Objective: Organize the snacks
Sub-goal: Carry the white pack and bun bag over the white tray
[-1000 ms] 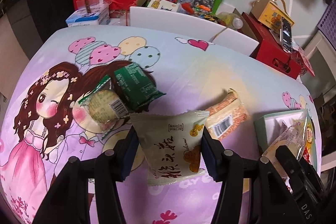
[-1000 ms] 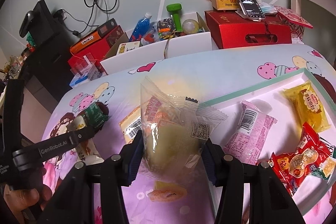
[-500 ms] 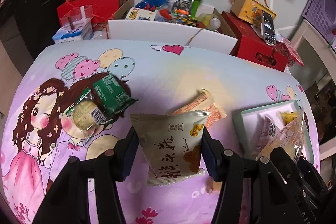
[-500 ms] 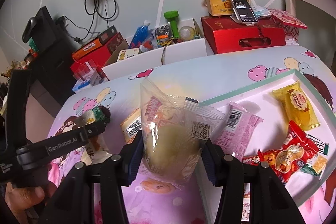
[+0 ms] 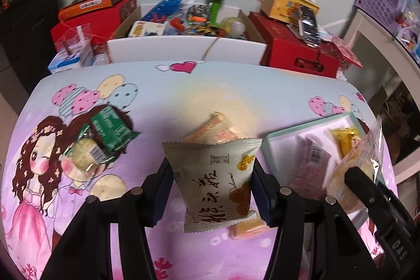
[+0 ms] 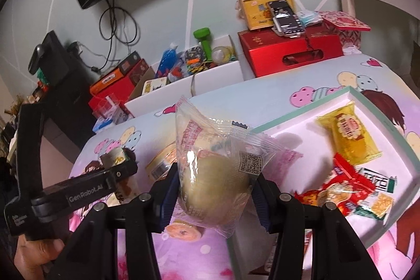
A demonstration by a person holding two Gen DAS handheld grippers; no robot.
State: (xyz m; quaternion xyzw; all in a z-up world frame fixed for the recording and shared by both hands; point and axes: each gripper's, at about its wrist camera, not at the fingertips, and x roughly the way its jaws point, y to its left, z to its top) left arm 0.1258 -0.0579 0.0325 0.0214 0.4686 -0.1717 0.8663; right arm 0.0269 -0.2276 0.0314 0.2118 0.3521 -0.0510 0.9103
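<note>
My left gripper (image 5: 211,185) is shut on a beige snack packet (image 5: 214,183) with black Chinese lettering, held above the cartoon tablecloth. My right gripper (image 6: 214,192) is shut on a clear-wrapped pastry (image 6: 214,175), held over the near left corner of the mint-rimmed white tray (image 6: 302,114). The tray holds a yellow packet (image 6: 347,135), a red packet (image 6: 341,190) and a pink packet, mostly hidden in the right view and seen in the left wrist view (image 5: 312,162). An orange wafer packet (image 5: 215,127) and two green packets (image 5: 111,129) lie on the cloth.
Behind the table stand a white box of clutter (image 5: 189,25), red boxes (image 5: 296,49) and a yellow box with a phone (image 6: 284,15). The left gripper's body (image 6: 73,193) shows at the left of the right wrist view.
Both grippers have moved right toward the tray with their packets. The right gripper's pastry is now over the tray's corner, and the tray has come further into the left view.
</note>
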